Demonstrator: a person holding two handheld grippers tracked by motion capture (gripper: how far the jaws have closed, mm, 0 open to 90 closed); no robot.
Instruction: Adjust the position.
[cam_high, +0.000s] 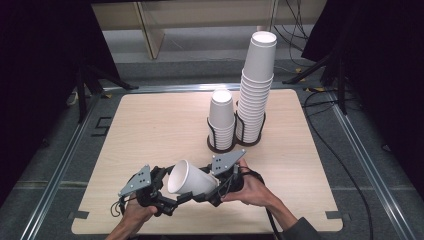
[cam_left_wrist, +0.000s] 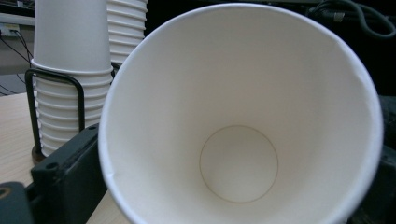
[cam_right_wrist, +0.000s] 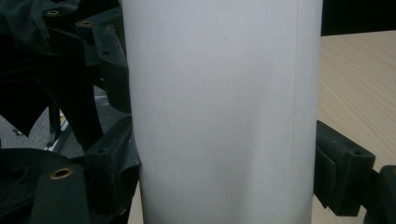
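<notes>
Cup (cam_high: 190, 178) pinched sideways by right gripper (cam_high: 218, 184); left gripper (cam_high: 167, 192) wide open, empty, at cup's 9 o'clock. Risk: wall crushes, cup slips.

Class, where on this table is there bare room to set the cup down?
Free: the table's left half, beside the short stack; the right edge past the tall stack. Crowded: front centre, where both hand-held grippers meet at the cup.

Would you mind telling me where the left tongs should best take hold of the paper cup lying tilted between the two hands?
Judging by its pose, grip the paper cup at its rim, coming from the open mouth side on the person's left. The right tongs already clamp the narrow base end across the wall, and the mouth faces the left tongs, whose jaws stand open around it.
</notes>
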